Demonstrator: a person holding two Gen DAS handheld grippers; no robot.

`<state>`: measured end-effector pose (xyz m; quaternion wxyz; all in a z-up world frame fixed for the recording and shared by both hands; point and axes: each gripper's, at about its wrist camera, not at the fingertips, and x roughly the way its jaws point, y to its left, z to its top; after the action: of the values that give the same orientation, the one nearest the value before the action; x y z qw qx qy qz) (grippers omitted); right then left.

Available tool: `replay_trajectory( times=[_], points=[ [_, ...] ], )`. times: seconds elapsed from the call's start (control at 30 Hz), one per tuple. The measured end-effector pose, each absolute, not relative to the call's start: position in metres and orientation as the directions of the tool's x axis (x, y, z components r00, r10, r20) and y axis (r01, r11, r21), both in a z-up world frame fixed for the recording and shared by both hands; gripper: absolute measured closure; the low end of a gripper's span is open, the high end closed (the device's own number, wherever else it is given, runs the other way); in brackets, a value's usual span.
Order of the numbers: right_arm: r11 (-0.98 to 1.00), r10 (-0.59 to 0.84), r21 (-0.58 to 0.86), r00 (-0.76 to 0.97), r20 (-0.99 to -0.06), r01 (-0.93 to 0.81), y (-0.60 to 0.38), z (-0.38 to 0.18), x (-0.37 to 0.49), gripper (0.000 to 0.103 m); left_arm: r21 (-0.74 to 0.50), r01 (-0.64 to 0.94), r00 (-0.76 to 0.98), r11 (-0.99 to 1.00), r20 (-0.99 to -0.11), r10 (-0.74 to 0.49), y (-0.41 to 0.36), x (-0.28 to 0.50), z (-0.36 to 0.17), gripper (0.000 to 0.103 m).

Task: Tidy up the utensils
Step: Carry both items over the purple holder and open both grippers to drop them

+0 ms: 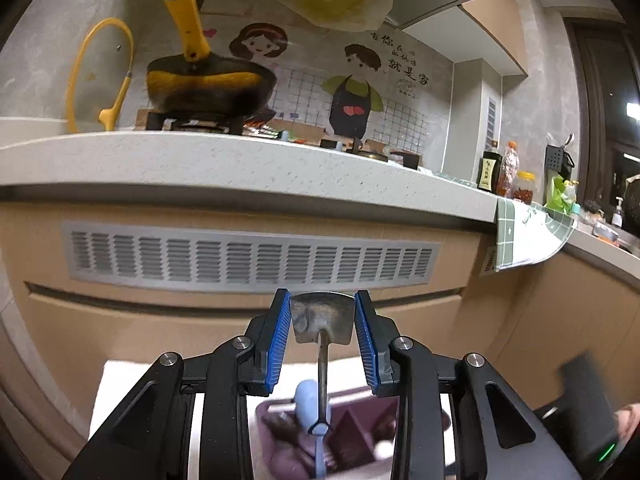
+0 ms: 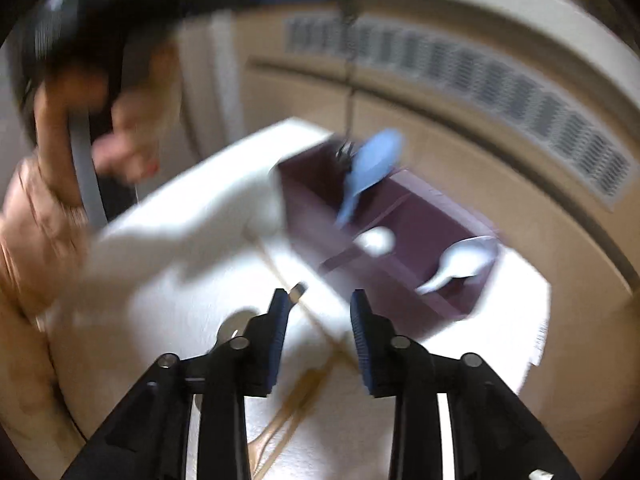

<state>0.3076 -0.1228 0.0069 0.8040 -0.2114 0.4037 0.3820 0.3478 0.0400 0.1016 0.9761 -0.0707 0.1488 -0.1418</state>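
In the left wrist view my left gripper (image 1: 322,306) is shut on the blade of a metal spatula (image 1: 322,322). Its handle hangs down into a purple organizer box (image 1: 360,428), beside a blue spoon (image 1: 307,400). The right wrist view is blurred. There my right gripper (image 2: 320,312) stands open over wooden chopsticks (image 2: 316,328) lying on the white table (image 2: 180,280), with nothing pressed between its pads. Beyond it, the purple organizer box (image 2: 424,208) holds the blue spoon (image 2: 372,164) and two white spoons (image 2: 376,240) (image 2: 460,260). The spatula's handle (image 2: 351,80) drops into the box from above.
A cabinet front with a grey vent grille (image 1: 252,258) stands right behind the table. A stone countertop (image 1: 240,160) above carries a stove with a yellow-handled pan (image 1: 208,84), bottles (image 1: 490,170) and a green cloth (image 1: 528,236). A person's hand (image 2: 60,128) is at the left.
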Motion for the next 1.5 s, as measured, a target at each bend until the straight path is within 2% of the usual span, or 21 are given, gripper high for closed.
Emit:
replay_trajectory(
  times=[0.2,0.37,0.5,0.57,0.73,0.93,1.1,1.23,1.37,1.5],
  points=[
    [0.49,0.402,-0.089,0.315,-0.86,-0.867,-0.058,-0.041,0.309,0.073,-0.196,0.217,0.92,0.956,-0.288,-0.267,0.064,0.324,0.097,0.07],
    [0.493,0.358,-0.096,0.302,-0.883,-0.865,-0.028,-0.068,0.329,0.074,-0.187,0.195,0.926,0.963,-0.289,-0.244,0.077,0.31,0.1,0.07],
    [0.562,0.357,-0.004,0.247,-0.901,-0.827,-0.036,-0.079,0.348,0.097,-0.187,0.2,0.926,0.962,-0.286,-0.248,0.079,0.304,0.101,0.07],
    [0.595,0.35,0.007,0.252,-0.902,-0.804,-0.044,-0.076,0.347,0.098,-0.183,0.198,0.927,0.963,-0.284,-0.245,0.079,0.303,0.103,0.07],
    [0.66,0.434,0.093,0.278,-0.857,-0.745,-0.078,-0.039,0.33,0.098,-0.182,0.207,0.927,0.961,-0.278,-0.252,0.075,0.3,0.108,0.07],
    [0.71,0.544,0.172,0.376,-0.75,-0.683,-0.128,0.032,0.31,0.098,-0.176,0.237,0.927,0.955,-0.254,-0.277,0.063,0.295,0.125,0.07],
    [0.745,0.596,0.168,0.532,-0.602,-0.645,-0.164,0.1,0.31,0.098,-0.174,0.269,0.929,0.947,-0.213,-0.303,0.054,0.293,0.152,0.07],
    [0.781,0.575,0.097,0.65,-0.497,-0.617,-0.171,0.14,0.309,0.098,-0.164,0.284,0.93,0.945,-0.194,-0.314,0.046,0.298,0.164,0.07],
    [0.8,0.554,0.081,0.681,-0.479,-0.594,-0.17,0.148,0.324,0.098,-0.15,0.296,0.926,0.943,-0.197,-0.322,0.036,0.31,0.164,0.07],
    [0.824,0.501,0.052,0.682,-0.532,-0.565,-0.177,0.142,0.339,0.098,-0.153,0.297,0.919,0.942,-0.223,-0.326,0.031,0.327,0.146,0.07]
  ],
)
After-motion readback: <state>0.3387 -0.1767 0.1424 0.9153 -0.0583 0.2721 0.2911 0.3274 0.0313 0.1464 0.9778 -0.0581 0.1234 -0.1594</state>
